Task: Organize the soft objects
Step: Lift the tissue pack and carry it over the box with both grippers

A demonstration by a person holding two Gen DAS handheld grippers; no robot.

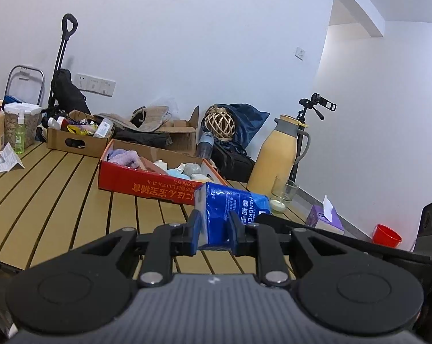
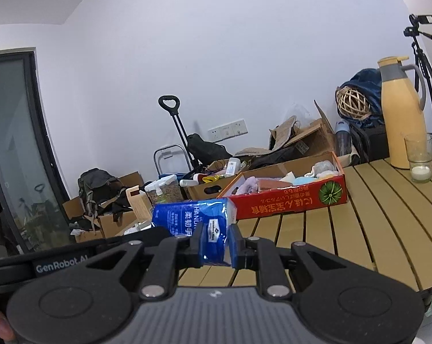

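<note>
Blue tissue pack point(image 1: 230, 212) held above the desk point(image 1: 72, 189) at frame centre, left gripper point(image 1: 215, 225) and right gripper point(image 2: 215, 236) fingers each clenched on one end.

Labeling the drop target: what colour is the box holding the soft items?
Red outside with orange lettering and a green melon graphic, clearest in the right wrist view: box.

Right gripper point(image 2: 214, 240) clamped on blue tissue pack point(image 2: 187, 215), above slatted table point(image 2: 373, 229), before red box point(image 2: 287, 200).
</note>
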